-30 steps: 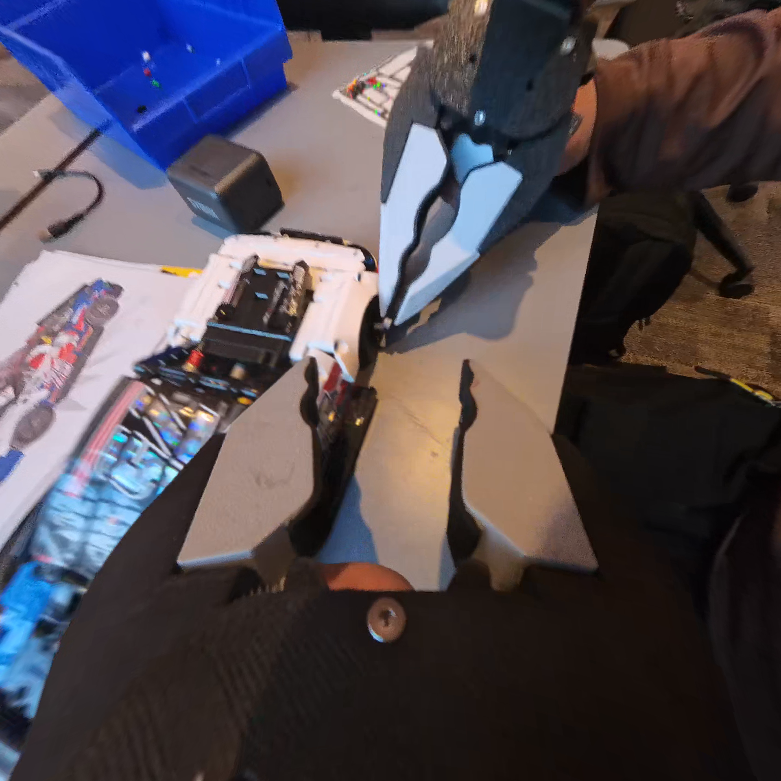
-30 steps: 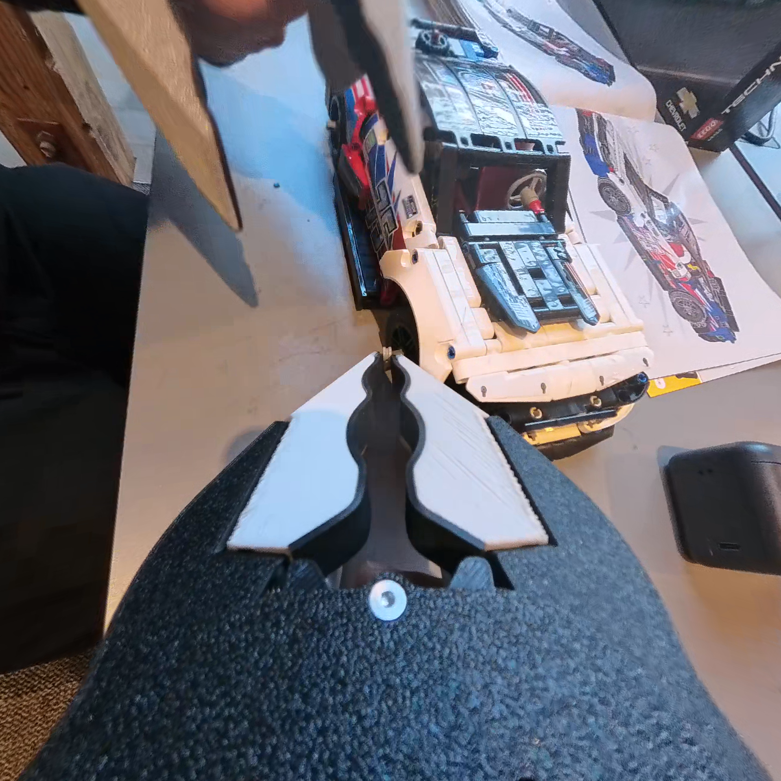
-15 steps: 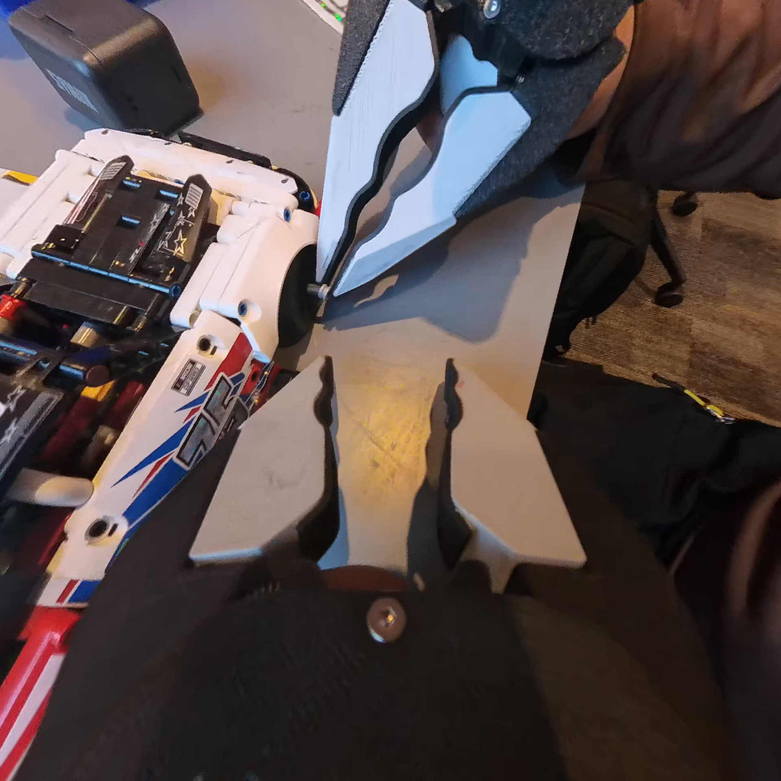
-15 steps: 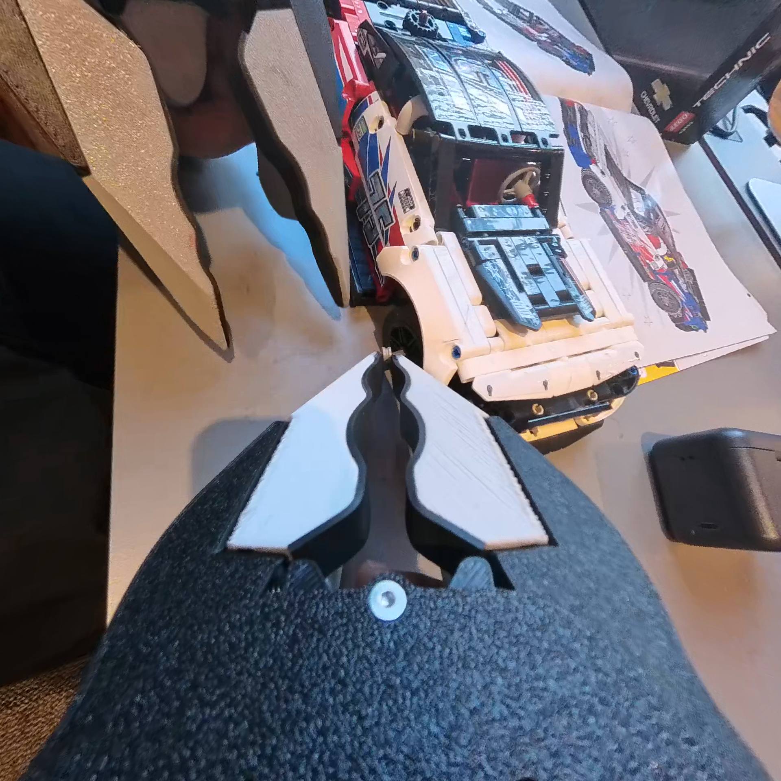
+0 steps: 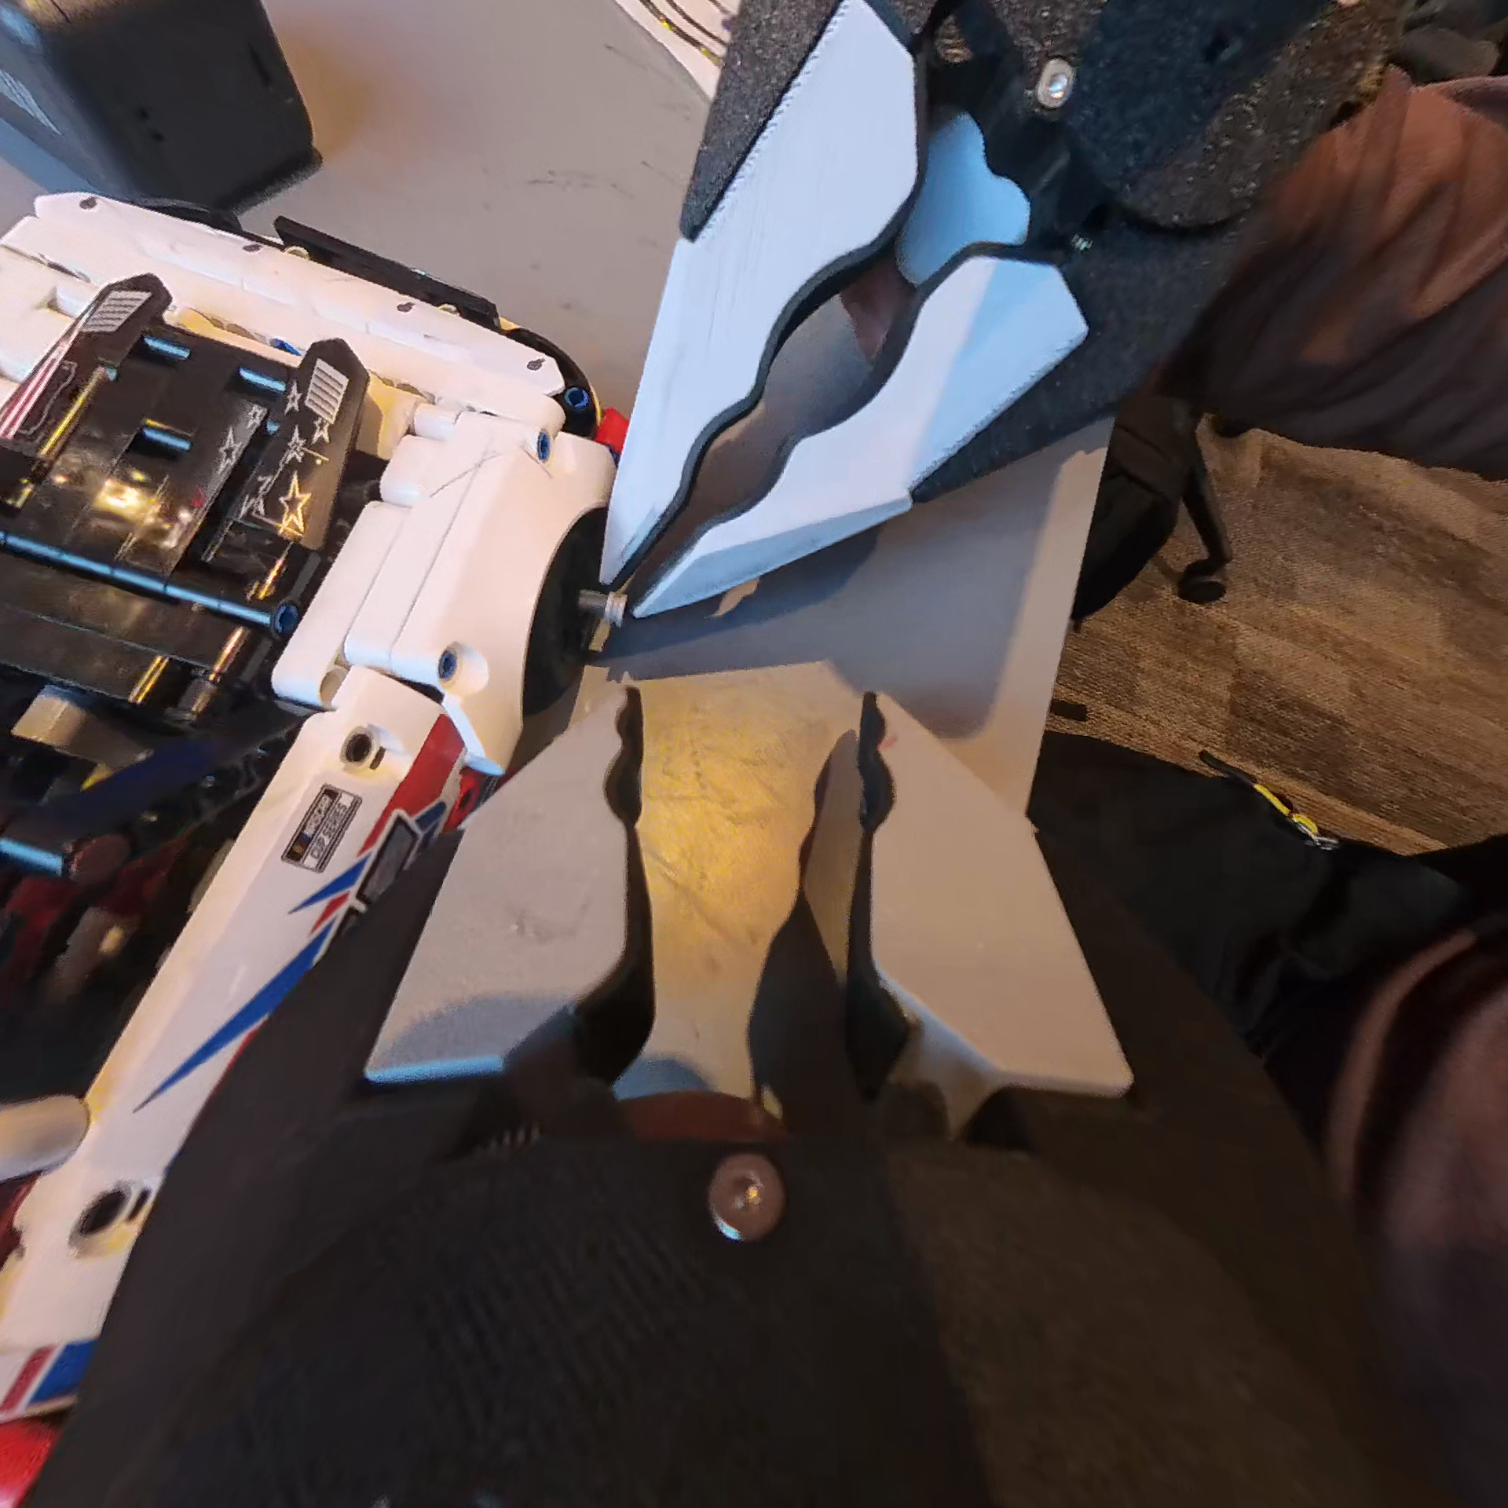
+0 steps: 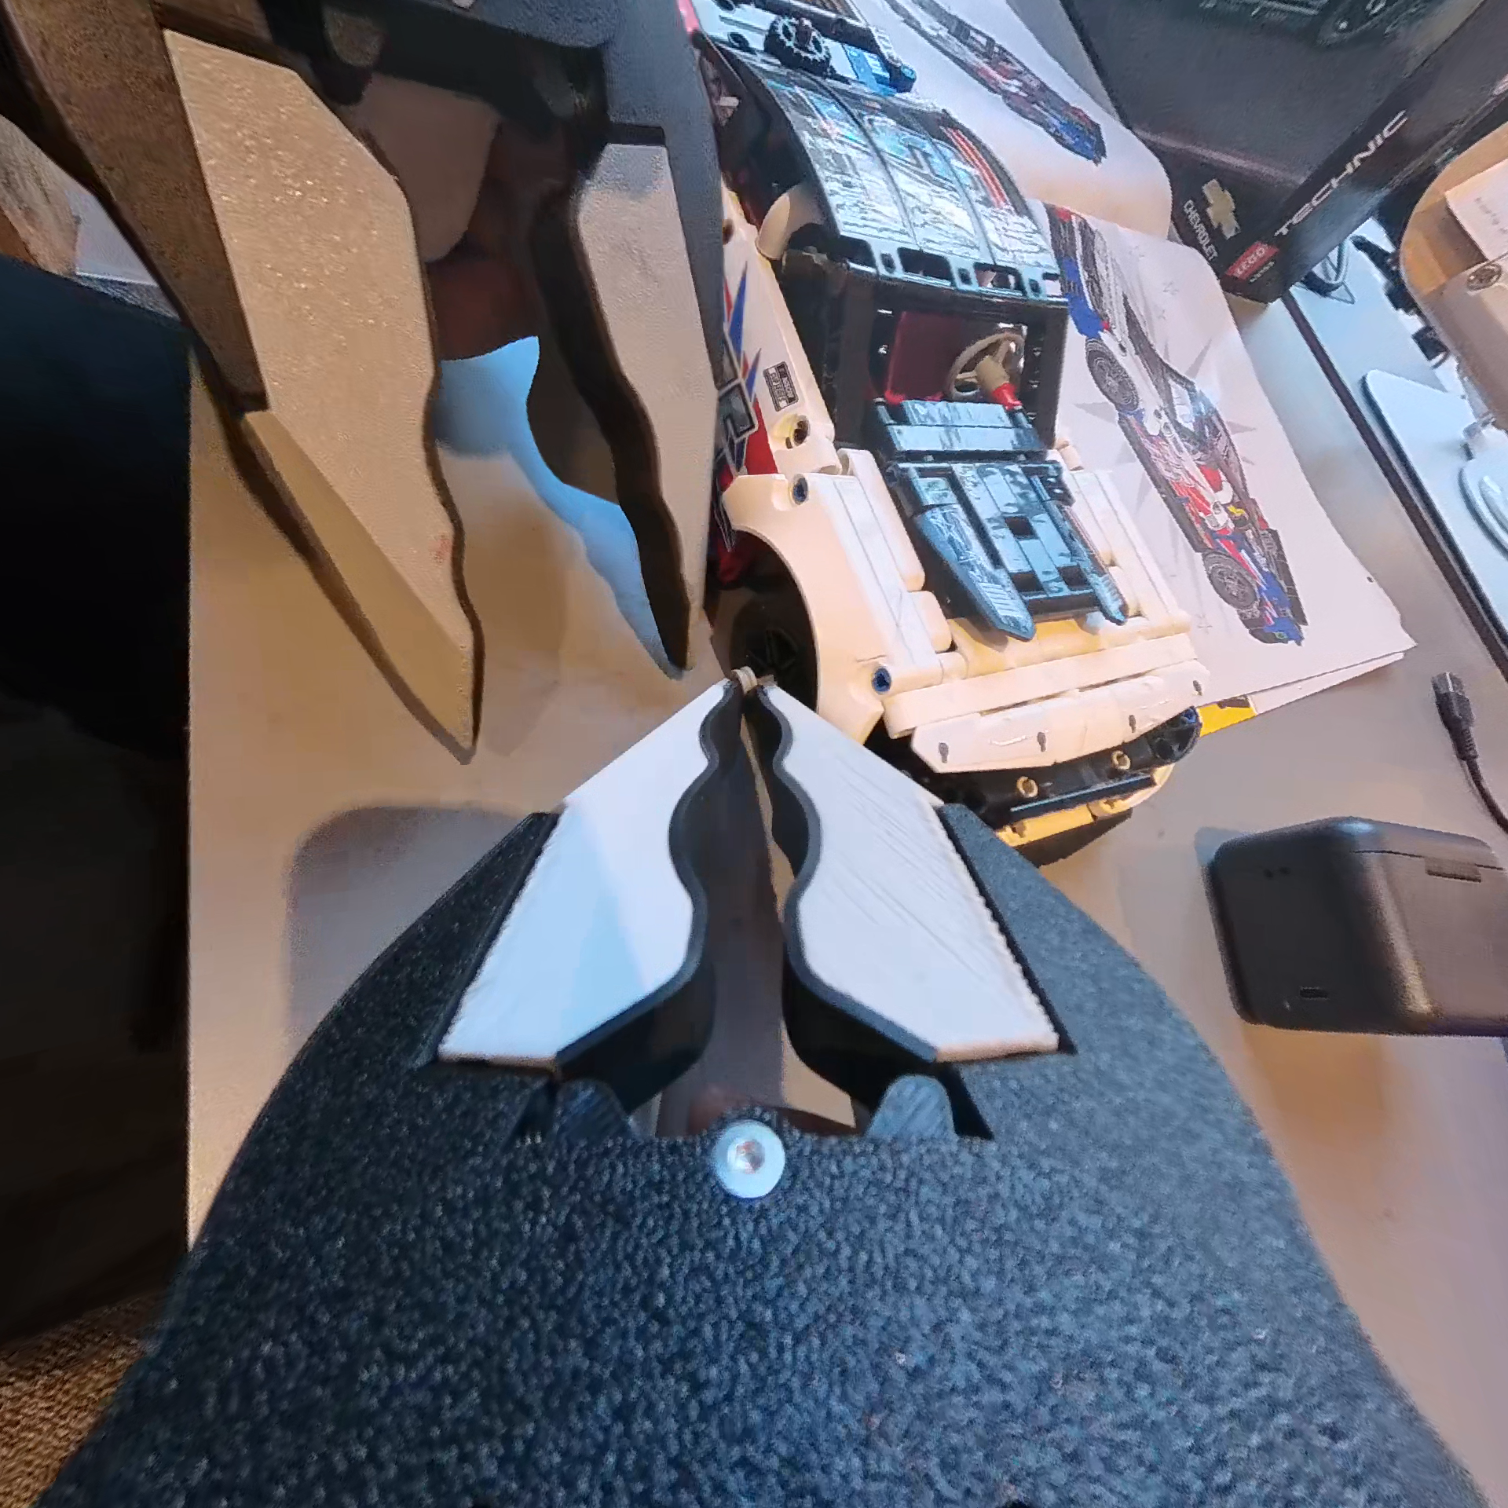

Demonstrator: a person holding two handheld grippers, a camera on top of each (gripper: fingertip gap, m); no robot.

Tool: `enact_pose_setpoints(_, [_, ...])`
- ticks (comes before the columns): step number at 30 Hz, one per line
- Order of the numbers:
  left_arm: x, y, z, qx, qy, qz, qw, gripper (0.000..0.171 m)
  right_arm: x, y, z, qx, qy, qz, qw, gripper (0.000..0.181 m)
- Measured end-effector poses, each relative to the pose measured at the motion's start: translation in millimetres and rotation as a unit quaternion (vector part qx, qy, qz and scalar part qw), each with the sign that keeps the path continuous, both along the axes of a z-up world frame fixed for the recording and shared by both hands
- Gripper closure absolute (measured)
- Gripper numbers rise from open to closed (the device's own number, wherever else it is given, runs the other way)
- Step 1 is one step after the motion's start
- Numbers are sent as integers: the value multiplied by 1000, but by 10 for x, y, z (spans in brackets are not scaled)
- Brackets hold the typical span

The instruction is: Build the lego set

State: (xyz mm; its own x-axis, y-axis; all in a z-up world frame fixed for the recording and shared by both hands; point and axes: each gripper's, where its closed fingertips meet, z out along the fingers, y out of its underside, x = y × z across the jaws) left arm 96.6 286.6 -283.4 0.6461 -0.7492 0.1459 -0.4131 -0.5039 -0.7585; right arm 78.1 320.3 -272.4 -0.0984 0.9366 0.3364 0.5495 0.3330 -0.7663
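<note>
A white lego race car (image 6: 857, 563) with a black hood and red and blue stickers sits on the table; it also shows in the left wrist view (image 5: 424, 563). My right gripper (image 6: 744, 689) is shut on a small grey pin (image 6: 744, 677) at the hub of the black front wheel (image 6: 767, 649). In the left wrist view the right gripper (image 5: 624, 592) holds the pin (image 5: 604, 605) against the wheel (image 5: 563, 628). My left gripper (image 5: 747, 718) is open and empty, close beside the car's side just behind that wheel, and shows in the right wrist view (image 6: 571, 698).
A black box (image 6: 1354, 922) sits in front of the car's nose. Printed sheets (image 6: 1224, 506) lie beyond the car, with the lego box (image 6: 1306, 122) behind them. A cable (image 6: 1461, 734) lies at the right. The table edge (image 5: 1069, 653) is close by, with carpet below. The grippers are tip to tip, or close to it.
My left gripper has moved forward along the car's side, up to the front wheel, still open. My right gripper has stayed shut on the pin at the wheel.
</note>
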Motion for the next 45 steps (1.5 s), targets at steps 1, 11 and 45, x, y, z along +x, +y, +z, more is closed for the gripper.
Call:
enact_pose_setpoints(1, [9,9,-1,-1,0,-1,1000,121,1,1,-3,1,-1,-1,1000,181])
enact_pose_setpoints(11, [55,67,23,7,-5,0,1000,123,17,10,0,1,0,-6,1000,181])
enact_pose_setpoints(45, [-97,178,148,82,10,53,995,140,-7,7,-33,36,-7,-14,999,181])
